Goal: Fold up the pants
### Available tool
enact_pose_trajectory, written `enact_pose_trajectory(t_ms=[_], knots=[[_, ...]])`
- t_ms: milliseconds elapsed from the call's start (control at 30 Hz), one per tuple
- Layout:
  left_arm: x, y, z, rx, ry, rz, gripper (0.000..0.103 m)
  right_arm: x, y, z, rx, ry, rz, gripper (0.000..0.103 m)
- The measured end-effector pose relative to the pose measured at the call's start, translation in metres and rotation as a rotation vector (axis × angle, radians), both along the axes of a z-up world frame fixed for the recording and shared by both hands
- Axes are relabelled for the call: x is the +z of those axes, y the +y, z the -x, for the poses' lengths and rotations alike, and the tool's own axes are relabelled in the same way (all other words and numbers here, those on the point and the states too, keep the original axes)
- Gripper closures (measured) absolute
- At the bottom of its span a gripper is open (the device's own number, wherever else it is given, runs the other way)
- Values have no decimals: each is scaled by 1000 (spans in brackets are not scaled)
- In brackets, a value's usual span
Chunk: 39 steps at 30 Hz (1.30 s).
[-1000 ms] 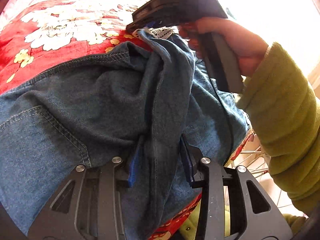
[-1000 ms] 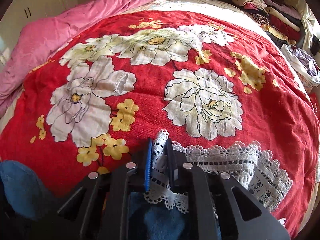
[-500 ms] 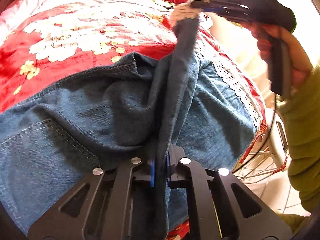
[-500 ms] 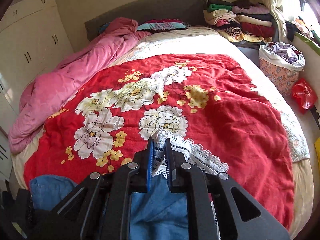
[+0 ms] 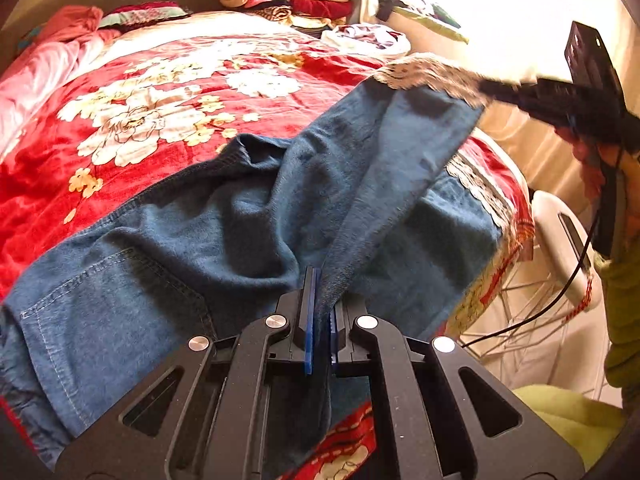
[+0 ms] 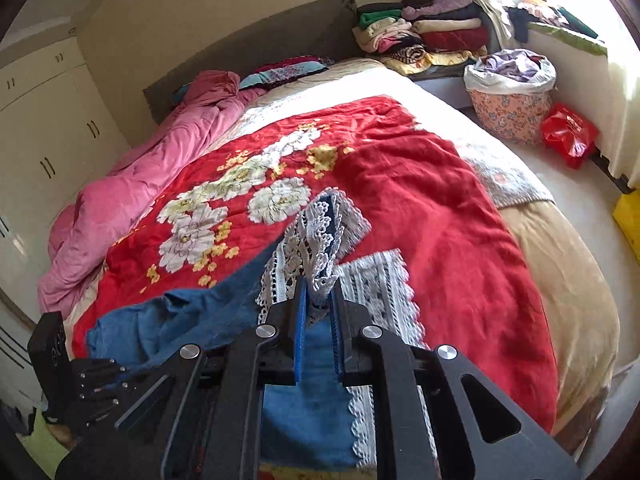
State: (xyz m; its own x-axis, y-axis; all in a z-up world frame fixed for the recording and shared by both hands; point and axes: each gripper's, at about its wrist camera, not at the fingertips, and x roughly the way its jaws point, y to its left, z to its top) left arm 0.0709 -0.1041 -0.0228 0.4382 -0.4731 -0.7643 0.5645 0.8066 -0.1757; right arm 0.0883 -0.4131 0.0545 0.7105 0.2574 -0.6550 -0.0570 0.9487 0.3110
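Note:
Blue denim pants [image 5: 168, 248] with white lace hems lie across the near end of a red flowered blanket [image 5: 120, 128]. My left gripper [image 5: 322, 312] is shut on a denim fold of the upper leg near the seam. That leg is stretched up and to the right to its lace hem [image 5: 424, 74], where my right gripper [image 5: 496, 90] is shut on it. In the right wrist view the right gripper [image 6: 320, 300] pinches the bunched lace hem [image 6: 316, 236] above the blanket [image 6: 420, 184]. The second leg's lace hem [image 6: 380, 280] lies flat below. The left gripper [image 6: 100, 368] shows at lower left.
A pink duvet [image 6: 160, 168] runs along the bed's left side. Stacked folded clothes [image 6: 424, 32] sit by the headboard, a flowered laundry basket [image 6: 512, 92] and a red bag [image 6: 570, 134] on the floor to the right. A white wire rack [image 5: 552, 280] stands beside the bed's corner.
The left gripper closed on the denim fold. The right gripper swung up and to the right with the lace hem, pulling the leg taut off the blanket.

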Motion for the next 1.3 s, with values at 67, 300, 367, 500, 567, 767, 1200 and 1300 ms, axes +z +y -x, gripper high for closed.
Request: enact_pose_trajectory(t_ms=[67,300,367,500,567,767,1200,1300], knots=[[0,-3,5,-16,-3,-12,103,-13,-10,15,-26,33,-17,93],[-5,-18,26,-70,-26,-72,103,-46,-31,51,-65,129,-53,93],[-5,-20,30,-79,-31,-85,103,-50,-35,57,-69,133,-61,93],[-8,-22,36,-83,-35,-122,103,-53,-36,63,-60,144,-57,93],[-8,-22,38,-81,-35,-124,103,-56,-37,66,-55,151,-49,93],[-20,-27,36,-98,-1,-161,102,-82,-43,63,-76,215,-65,93],[-32,-30,32,-104,38,-167,100,-60,-44,71,-141,144,90,74],[-32,-31,33,-106,34,-171,100,-40,-21,72,-53,61,142,74]])
